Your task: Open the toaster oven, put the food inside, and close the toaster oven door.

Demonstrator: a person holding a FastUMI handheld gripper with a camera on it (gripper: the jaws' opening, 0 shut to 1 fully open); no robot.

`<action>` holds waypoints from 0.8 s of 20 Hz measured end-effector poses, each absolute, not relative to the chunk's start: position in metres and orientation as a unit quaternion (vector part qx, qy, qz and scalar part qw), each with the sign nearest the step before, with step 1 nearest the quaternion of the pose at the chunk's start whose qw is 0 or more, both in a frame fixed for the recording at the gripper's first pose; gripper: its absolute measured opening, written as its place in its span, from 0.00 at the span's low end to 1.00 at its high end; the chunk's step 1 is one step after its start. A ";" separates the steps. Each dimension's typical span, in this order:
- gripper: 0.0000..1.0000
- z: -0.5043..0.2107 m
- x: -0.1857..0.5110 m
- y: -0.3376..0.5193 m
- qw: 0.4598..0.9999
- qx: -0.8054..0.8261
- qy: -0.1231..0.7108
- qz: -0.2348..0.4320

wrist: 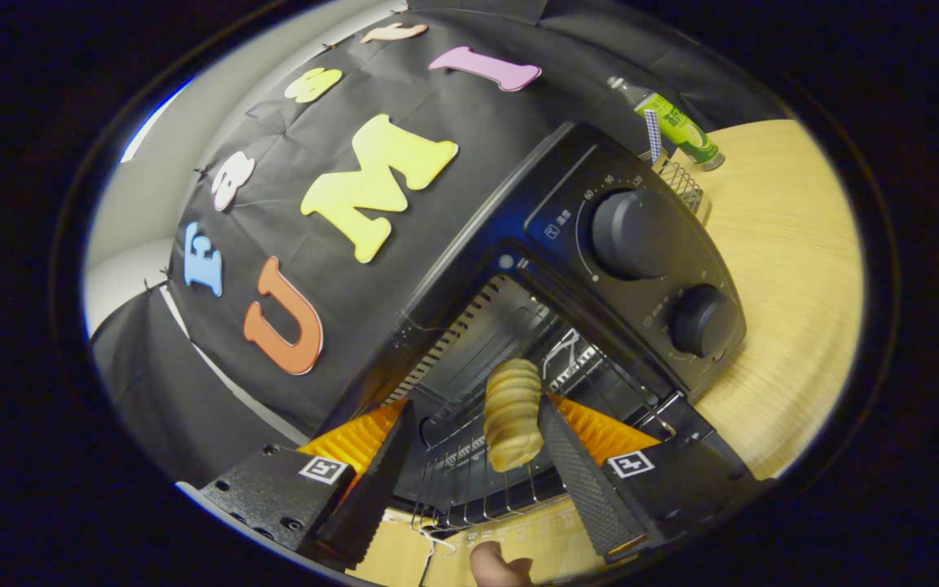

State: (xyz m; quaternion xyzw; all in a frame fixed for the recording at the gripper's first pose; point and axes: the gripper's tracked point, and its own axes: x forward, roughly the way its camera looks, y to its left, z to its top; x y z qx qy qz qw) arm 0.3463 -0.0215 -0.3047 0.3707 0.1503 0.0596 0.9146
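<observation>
The black toaster oven point(567, 187) stands open on the wooden table point(787, 269), seen tilted. A ridged, pale brown piece of bread point(512, 416) lies on the wire rack point(469, 477) in the oven's mouth. My gripper point(476, 408) is open at the oven's opening, one finger on each side of the bread. The bread sits close against the right finger point(575, 465), with a wide gap to the left finger point(376, 469). The let-down door point(535, 534) shows just below the rack.
Two round knobs point(632, 232) point(702, 320) sit on the oven's control panel beside the opening. Beyond the oven a green bottle point(677, 126) and a small wire holder point(681, 183) stand on the table. A person's fingertip point(498, 567) shows below the door.
</observation>
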 end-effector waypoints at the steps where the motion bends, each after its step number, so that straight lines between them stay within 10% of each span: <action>1: 1.00 -0.303 0.340 -0.022 0.917 0.362 0.157 0.057; 16: 1.00 -0.313 0.245 -0.036 0.962 0.115 0.239 0.071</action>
